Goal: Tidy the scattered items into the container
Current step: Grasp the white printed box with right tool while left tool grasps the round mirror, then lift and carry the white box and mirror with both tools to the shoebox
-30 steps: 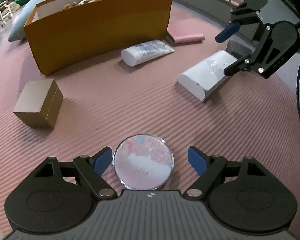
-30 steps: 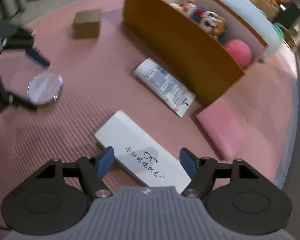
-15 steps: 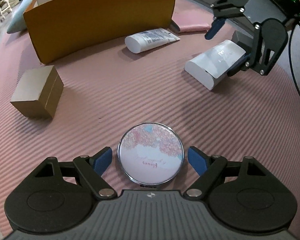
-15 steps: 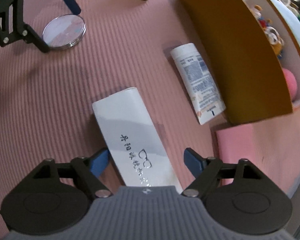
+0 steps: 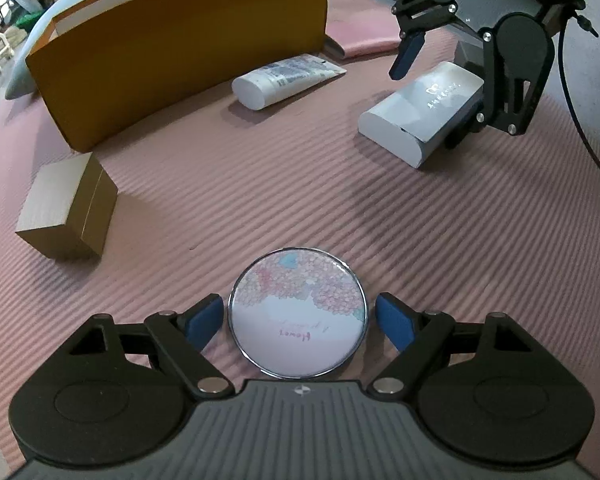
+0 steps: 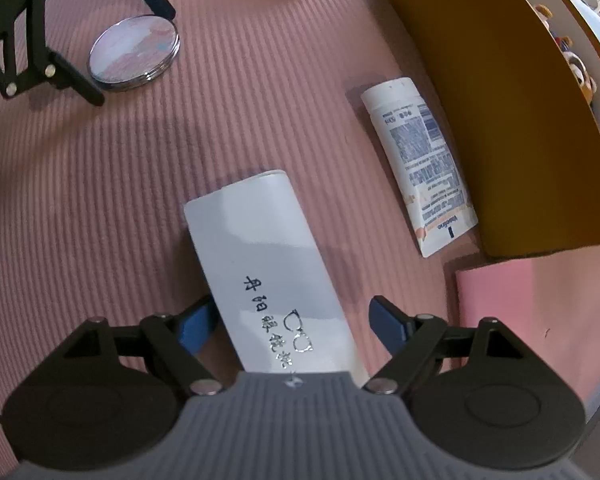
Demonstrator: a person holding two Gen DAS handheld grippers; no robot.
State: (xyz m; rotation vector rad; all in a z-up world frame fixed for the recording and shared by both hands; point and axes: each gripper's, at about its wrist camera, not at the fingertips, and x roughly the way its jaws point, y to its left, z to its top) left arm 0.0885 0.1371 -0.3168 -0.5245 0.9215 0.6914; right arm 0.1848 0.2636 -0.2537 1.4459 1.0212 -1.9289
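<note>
Now left gripper (image 5: 299, 322) jaws spread around mirror (image 5: 298, 312); right gripper (image 6: 290, 326) jaws, just widened, straddle glasses case (image 6: 268, 264).

I saw a pink ribbed mat (image 5: 340, 200), an orange-walled container (image 5: 180, 60), a white glasses case (image 6: 268, 264) with black lettering, a round mirror (image 5: 298, 314) with pink floral print, a tan box (image 5: 68, 212), blue-padded black grippers (image 5: 298, 322).
</note>
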